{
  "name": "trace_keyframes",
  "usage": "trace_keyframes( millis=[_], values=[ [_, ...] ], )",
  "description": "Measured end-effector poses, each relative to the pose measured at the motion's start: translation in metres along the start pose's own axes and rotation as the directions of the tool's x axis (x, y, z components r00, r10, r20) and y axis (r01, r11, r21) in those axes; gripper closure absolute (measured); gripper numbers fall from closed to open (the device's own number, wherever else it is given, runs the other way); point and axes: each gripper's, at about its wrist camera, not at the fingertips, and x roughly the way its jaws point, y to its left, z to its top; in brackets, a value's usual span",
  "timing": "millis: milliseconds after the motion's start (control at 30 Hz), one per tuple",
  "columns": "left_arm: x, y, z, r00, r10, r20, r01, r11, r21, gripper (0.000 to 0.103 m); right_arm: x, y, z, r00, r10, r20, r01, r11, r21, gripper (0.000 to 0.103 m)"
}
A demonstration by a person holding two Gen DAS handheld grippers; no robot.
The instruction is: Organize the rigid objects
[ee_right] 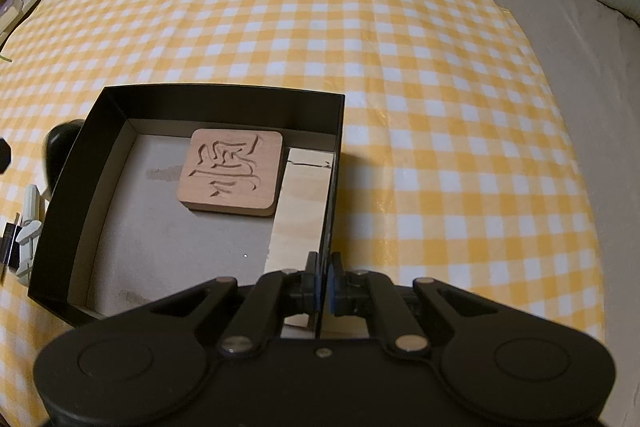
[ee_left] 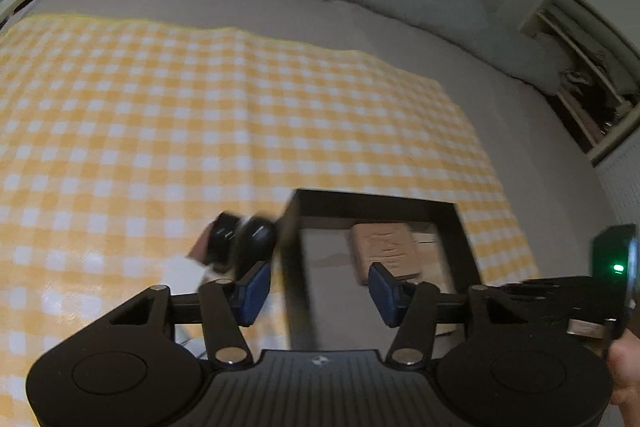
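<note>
So far a carved wooden tile [ee_right: 231, 174] and a pale wood block [ee_right: 302, 203] are boxed, the black box [ee_right: 60, 227] wall pinched in the closed right gripper [ee_right: 323, 289], the half-open left gripper [ee_left: 316, 293] empty, with black items [ee_left: 244, 241] left outside.

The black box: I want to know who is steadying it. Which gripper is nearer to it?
Right. The right gripper is shut on the black box wall, at its right side. The left gripper hangs open, empty, above the opposite wall.

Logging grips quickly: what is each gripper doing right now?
Left gripper: open, holding nothing.
Right gripper: shut on the black box wall.
</note>
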Motion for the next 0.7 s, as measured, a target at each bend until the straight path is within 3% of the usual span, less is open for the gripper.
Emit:
trace_keyframes(
  millis=[167, 333, 500, 700],
  values=[
    [0.005, 0.032, 0.003, 0.999, 0.027, -0.022, -0.029, 0.997, -0.067, 0.046, 0.000, 0.001, 0.000, 1.000, -0.002, 0.000, 0.002, 1.000, -0.002, 0.099],
    [0.007, 0.044, 0.013, 0.999, 0.043, -0.002, -0.043, 0.999, -0.029, 0.053, -0.001, 0.000, 0.000, 1.000, -0.002, -0.001, 0.002, 1.000, -0.001, 0.099],
    [0.016, 0.052, 0.019, 0.999, 0.025, -0.029, -0.025, 1.000, -0.019, 0.069, 0.000, -0.001, 0.000, 1.000, -0.001, -0.001, 0.001, 1.000, -0.002, 0.099],
    [0.027, 0.054, 0.014, 0.992, 0.031, -0.122, -0.023, 0.998, 0.066, 0.070, -0.001, -0.001, 0.000, 1.000, 0.000, -0.001, 0.000, 1.000, -0.001, 0.099]
  ],
)
